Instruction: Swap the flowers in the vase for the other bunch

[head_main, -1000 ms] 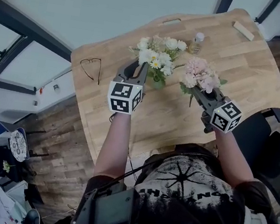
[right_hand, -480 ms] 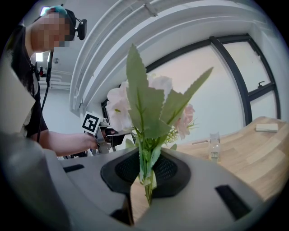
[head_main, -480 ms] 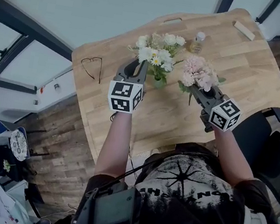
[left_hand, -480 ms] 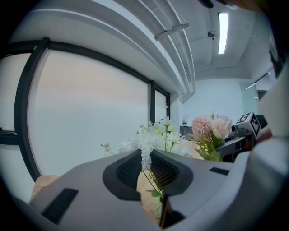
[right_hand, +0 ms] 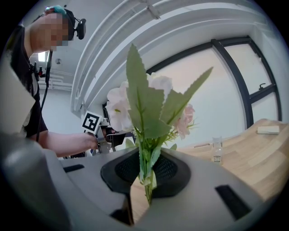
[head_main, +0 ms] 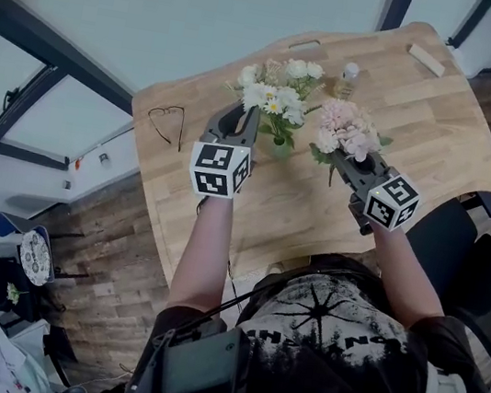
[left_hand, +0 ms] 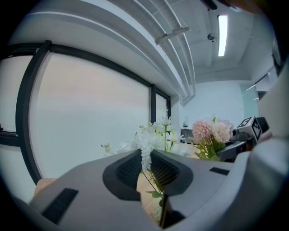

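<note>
Two things fill most of the head view: the wooden table, its right edge cut off by the frame, and the person's torso at 6 o'clock, which hides the near edge.

The left gripper points toward 12 o'clock. Its jaws have just been closing, and in the left gripper view they are pinched on the white bunch, with thin stems running down through the narrow gap. The right gripper points toward 11 o'clock; in its own view the jaws are clamped on the green stems of the pink bunch, held upright above the table.

The white bunch is a loose spray of white and cream blooms with small daisies. The pink bunch, at its 3 o'clock and just beside it, has round pale-pink heads and serrated leaves.

The vase, small and greenish, shows at 6 o'clock under the white blooms, just right of the left gripper's tips. The blooms hide most of it, so whether the stems sit inside it cannot be told.

A small clear bottle stands at 12 o'clock of the pink bunch, a wooden block at 1 o'clock, and eyeglasses at 9 o'clock of the left gripper.
</note>
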Motion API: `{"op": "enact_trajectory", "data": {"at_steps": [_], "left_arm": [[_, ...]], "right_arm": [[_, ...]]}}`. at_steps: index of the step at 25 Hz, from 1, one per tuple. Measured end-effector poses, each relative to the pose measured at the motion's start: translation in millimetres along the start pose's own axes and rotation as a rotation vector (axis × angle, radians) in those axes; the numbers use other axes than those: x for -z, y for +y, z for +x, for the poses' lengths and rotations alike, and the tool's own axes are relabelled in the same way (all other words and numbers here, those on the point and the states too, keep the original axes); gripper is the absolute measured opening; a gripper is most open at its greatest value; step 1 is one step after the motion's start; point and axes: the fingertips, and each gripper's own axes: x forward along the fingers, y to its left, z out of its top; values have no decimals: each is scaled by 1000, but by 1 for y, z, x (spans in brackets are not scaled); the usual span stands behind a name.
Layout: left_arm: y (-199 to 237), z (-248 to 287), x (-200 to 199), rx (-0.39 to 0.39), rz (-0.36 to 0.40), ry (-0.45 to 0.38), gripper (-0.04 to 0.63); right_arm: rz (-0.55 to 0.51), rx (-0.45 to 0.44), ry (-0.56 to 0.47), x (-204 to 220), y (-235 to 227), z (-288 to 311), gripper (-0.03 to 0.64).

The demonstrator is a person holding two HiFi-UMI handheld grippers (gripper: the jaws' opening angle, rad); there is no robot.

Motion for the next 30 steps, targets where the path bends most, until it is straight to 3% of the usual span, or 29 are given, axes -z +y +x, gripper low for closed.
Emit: {"op": "enact_trajectory", "data": {"at_steps": [30], "left_arm": [[7, -35, -89, -10, 53, -128, 71]], "right_arm": [[-12, -3, -66, -23, 31, -13, 48]]}}
